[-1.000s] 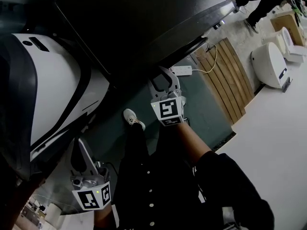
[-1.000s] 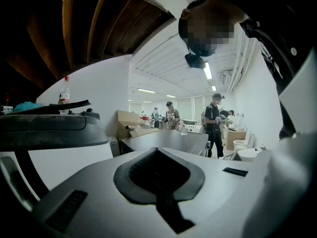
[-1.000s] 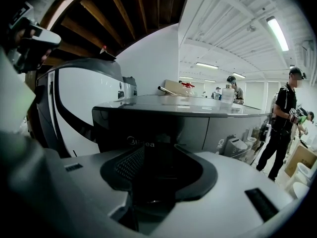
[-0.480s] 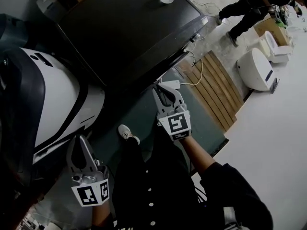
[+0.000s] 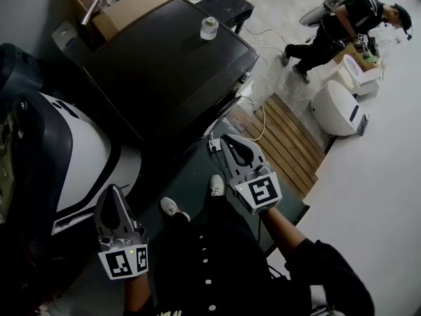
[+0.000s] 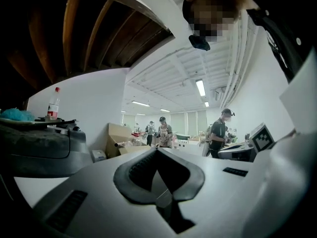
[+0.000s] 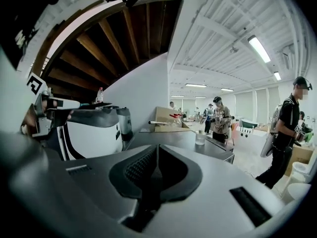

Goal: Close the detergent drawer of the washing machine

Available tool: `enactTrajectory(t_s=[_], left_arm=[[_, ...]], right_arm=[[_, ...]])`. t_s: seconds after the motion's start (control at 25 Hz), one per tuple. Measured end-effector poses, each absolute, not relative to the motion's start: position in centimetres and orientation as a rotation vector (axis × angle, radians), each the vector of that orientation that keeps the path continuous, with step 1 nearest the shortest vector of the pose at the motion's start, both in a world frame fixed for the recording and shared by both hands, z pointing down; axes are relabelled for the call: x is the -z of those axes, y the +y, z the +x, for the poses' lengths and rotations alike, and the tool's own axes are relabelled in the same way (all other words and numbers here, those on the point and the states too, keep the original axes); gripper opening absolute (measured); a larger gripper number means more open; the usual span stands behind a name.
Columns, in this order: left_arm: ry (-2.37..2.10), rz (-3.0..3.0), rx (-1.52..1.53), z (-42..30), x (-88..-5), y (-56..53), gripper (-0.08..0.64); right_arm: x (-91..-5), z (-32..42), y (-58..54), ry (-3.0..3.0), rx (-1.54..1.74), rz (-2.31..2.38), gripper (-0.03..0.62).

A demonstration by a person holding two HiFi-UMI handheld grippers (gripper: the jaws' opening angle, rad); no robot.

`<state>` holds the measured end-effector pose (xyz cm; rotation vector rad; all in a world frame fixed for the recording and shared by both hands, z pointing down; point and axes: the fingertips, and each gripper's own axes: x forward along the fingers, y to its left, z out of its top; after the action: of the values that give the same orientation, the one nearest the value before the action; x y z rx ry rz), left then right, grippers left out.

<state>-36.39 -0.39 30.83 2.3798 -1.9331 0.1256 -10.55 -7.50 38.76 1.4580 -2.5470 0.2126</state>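
Head view: the white washing machine (image 5: 79, 157) stands at the left; its detergent drawer cannot be made out. The left gripper (image 5: 112, 193), jaws pressed together on nothing, hangs just right of it. The right gripper (image 5: 229, 143), whose jaws have just been closing and now meet empty, points toward the dark table (image 5: 164, 71).

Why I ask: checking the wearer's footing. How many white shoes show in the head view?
2. One white shoe stands on the dark mat near the picture's centre; the other is lower left of it, nearer the white machine. The black table could hide more.
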Motion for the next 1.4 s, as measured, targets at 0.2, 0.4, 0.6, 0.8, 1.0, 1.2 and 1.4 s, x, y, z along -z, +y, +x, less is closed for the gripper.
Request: enactTrajectory(t_s=[0.2,0.4,0.6,0.8,1.0,1.2,1.4], left_arm=[[-1.923,2.400,-0.097,-36.2,-29.6,-0.7,0.005],[-1.909,2.395,-0.063,-36.5,-29.0,-0.9,0.004],[-1.937,2.399,-0.040,-37.1,-28.1,-1.2,0.004],[-1.954,2.404,-0.039,-37.7,-27.6,-1.2,0.005],[-1.975,2.416,-0.037,-38.0,-27.2,-1.2,0.004],[-1.994,2.419,-0.024,-38.0,-26.6,-1.2,0.004],[-2.009,2.413,-0.014,-38.0,-26.2,-1.2,0.003]], right_arm=[[-34.6,-9.2,-7.1,-2.568,-0.221,1.516,0.038],[-31.7,-8.7,-6.6,-2.576,-0.168,1.548,0.038],[-29.1,-8.5,-6.3,-2.612,-0.129,1.586,0.039],[-27.3,-8.3,-6.2,-2.623,-0.087,1.598,0.038],[-25.8,-8.2,-6.3,-2.655,-0.051,1.619,0.038],[-24.8,-8.6,-6.3,-2.688,-0.015,1.614,0.038],[-24.6,-9.3,-6.4,-2.699,0.012,1.590,0.038]])
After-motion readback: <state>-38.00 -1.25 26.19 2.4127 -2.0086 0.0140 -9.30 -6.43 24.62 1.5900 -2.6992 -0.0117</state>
